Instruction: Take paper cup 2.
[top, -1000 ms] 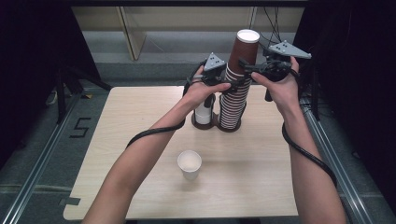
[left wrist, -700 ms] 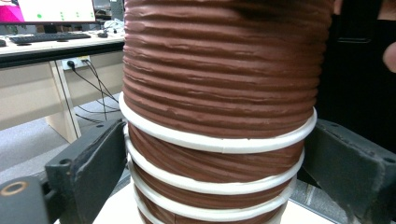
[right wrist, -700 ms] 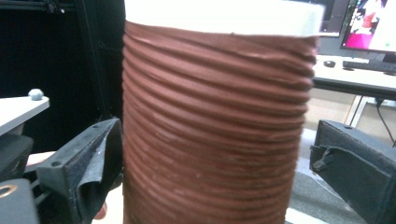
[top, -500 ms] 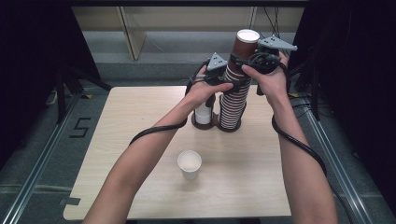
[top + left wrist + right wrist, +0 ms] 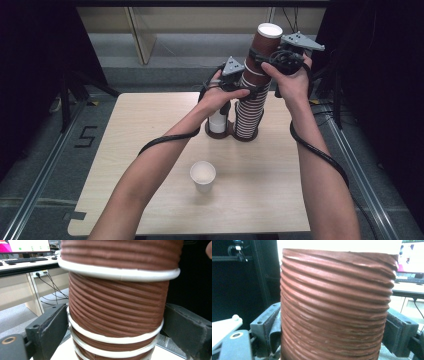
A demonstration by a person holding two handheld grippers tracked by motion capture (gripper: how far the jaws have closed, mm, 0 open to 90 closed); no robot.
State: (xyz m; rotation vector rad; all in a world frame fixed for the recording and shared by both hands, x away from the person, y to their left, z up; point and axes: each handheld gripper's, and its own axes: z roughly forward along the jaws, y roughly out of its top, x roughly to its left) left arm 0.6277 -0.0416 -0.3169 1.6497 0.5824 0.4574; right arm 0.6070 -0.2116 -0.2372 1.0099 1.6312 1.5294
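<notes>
Both hand-held grippers around cup stack (image 5: pixel 252 85)

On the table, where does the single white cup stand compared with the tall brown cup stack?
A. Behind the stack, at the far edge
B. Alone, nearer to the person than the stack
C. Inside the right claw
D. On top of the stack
B: in the high view the white cup stands by itself on the table, closer to the person than the brown cup stack, and touches nothing.
</notes>
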